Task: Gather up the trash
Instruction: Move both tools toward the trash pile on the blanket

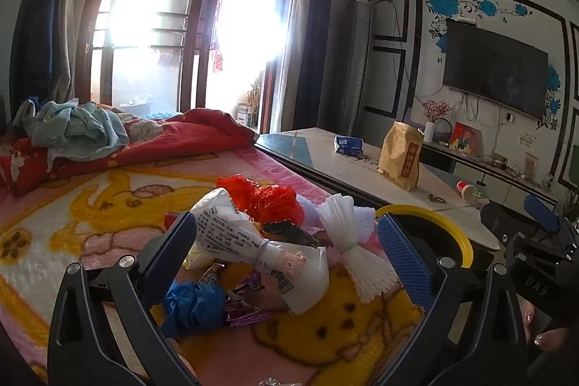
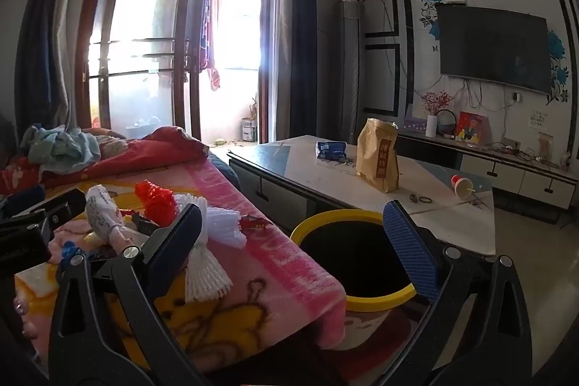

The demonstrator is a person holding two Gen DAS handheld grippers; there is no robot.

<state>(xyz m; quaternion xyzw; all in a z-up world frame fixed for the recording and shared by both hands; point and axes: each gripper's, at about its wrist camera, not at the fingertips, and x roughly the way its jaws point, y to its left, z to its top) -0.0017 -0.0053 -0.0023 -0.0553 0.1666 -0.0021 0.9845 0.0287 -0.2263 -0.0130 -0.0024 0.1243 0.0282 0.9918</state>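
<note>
A heap of trash lies on the pink and yellow blanket: a white printed plastic bag, a red plastic bag, a white foam fruit net, a crumpled blue bag and purple wrappers. My left gripper hangs open just above the heap, with nothing between its pads. A bin with a yellow rim stands off the bed's right edge. My right gripper is open and empty, spanning the foam net and the bin's mouth.
A low table beyond the bin carries a brown paper bag, a blue packet and a tipped red cup. Red bedding and blue clothes lie at the far end of the bed.
</note>
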